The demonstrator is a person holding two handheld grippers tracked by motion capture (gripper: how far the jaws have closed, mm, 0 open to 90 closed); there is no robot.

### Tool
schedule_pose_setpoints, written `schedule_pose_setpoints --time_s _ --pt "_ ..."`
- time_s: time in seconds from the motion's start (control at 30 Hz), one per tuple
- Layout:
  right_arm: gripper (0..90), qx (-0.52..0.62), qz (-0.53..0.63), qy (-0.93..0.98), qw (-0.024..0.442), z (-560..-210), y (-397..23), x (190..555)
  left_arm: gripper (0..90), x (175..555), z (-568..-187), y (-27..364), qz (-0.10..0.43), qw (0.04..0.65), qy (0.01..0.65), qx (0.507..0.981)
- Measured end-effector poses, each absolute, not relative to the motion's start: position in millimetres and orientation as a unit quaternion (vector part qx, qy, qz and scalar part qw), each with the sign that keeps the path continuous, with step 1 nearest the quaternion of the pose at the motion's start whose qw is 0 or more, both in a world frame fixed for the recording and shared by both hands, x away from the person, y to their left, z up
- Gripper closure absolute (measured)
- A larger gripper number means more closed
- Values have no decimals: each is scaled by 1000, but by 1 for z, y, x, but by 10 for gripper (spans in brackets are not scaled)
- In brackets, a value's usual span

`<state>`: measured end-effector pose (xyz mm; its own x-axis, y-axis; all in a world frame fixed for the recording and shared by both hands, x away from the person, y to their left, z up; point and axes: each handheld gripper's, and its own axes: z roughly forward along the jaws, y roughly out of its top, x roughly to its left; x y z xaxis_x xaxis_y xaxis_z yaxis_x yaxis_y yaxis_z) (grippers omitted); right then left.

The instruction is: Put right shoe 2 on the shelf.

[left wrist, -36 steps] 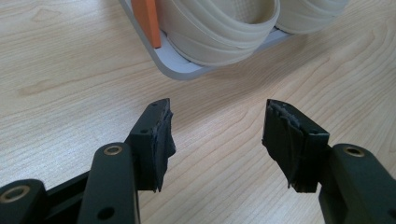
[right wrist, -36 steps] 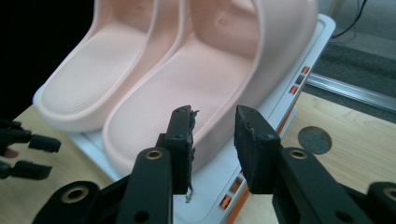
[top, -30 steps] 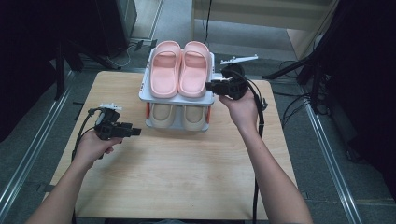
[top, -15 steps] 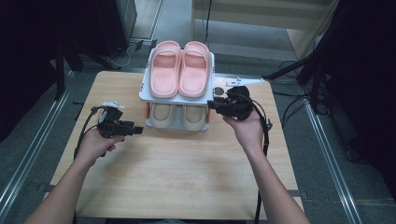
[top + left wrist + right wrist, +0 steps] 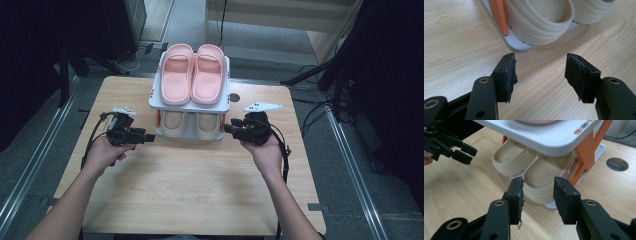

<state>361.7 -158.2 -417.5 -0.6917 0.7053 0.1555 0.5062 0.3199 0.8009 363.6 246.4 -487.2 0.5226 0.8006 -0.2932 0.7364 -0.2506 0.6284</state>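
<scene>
A white two-shelf rack [image 5: 190, 106] with orange posts stands at the table's far middle. A pink pair of slippers [image 5: 192, 74] lies on its top shelf and a beige pair [image 5: 192, 124] on the lower one. My left gripper [image 5: 150, 136] sits low at the rack's left front corner, open and empty [image 5: 540, 67], pointing at the left beige slipper [image 5: 541, 20]. My right gripper [image 5: 227, 129] is low at the rack's right front corner. Its jaws have just been opening and stand open [image 5: 537, 187], with nothing between them and the right beige slipper [image 5: 541, 182] just beyond.
The rack's base tray [image 5: 520, 47] and an orange post [image 5: 586, 152] lie close ahead of the jaws. A round hole [image 5: 617, 164] is in the table behind the rack. Bare wood [image 5: 200, 185] stretches toward the near edge. Metal rails run along both sides.
My right hand has come down from the top shelf's right edge to the lower shelf's right corner, and its jaws have spread wider. My left hand has hardly moved.
</scene>
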Motion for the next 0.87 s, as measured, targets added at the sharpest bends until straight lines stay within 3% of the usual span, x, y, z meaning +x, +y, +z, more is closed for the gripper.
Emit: schedule_pose_setpoints --time_s 0.57,0.87 --pt "565 373 444 809 98 -463 -162 353 409 364 -488 244 46 374 482 791" --pt "496 381 443 807 86 -475 -165 351 391 363 -488 241 43 378 475 794"
